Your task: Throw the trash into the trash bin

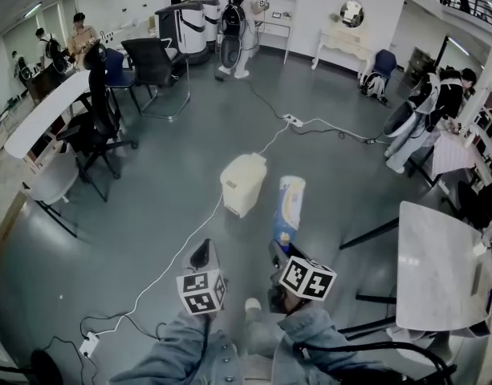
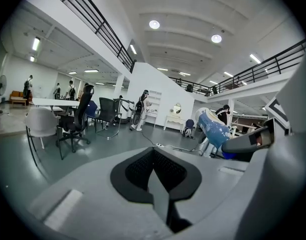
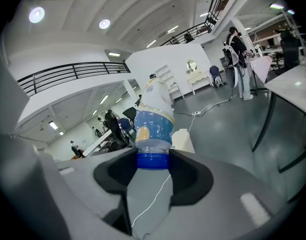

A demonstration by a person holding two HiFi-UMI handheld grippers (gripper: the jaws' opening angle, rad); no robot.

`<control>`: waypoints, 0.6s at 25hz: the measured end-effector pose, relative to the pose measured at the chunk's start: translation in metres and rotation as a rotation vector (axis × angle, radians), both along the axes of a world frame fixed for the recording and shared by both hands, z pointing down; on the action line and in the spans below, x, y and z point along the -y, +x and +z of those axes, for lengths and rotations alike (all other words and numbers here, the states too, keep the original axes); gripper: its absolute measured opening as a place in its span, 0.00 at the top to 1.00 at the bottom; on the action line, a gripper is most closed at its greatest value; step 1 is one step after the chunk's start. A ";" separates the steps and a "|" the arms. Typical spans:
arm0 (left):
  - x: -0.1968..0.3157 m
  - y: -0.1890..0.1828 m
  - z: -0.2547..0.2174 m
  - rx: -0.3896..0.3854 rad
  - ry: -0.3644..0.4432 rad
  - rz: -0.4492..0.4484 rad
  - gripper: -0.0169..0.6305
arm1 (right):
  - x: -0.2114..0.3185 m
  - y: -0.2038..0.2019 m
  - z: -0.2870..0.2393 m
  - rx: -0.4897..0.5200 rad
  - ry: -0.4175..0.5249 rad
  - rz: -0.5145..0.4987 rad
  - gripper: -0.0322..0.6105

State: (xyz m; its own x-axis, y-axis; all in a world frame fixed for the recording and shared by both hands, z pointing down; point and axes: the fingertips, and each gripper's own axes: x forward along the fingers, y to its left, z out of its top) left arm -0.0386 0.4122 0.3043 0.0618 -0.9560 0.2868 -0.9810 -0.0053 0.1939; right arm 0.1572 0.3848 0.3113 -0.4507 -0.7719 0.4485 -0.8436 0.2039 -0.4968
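A cream trash bin (image 1: 243,183) stands on the grey floor ahead of me, with its lid down. My right gripper (image 1: 279,253) is shut on the blue cap end of a plastic bottle (image 1: 290,205) with a blue and white label, which points forward just to the right of the bin. In the right gripper view the bottle (image 3: 153,119) rises from between the pads of the right gripper (image 3: 153,166), and the bin (image 3: 183,140) shows just behind it. My left gripper (image 1: 203,255) hangs beside it, shut and empty (image 2: 153,166); from there the bottle (image 2: 215,129) shows at the right.
A white cable (image 1: 167,269) runs across the floor from a power strip (image 1: 292,120) past the bin. Black office chairs (image 1: 99,131) and a long white desk (image 1: 38,112) stand at the left. A white table (image 1: 438,267) is at the right. People stand at the back and at the right.
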 end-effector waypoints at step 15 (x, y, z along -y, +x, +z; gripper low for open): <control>0.151 0.029 0.000 0.029 -0.041 -0.082 0.96 | 0.164 0.020 0.005 0.085 -0.071 -0.083 0.64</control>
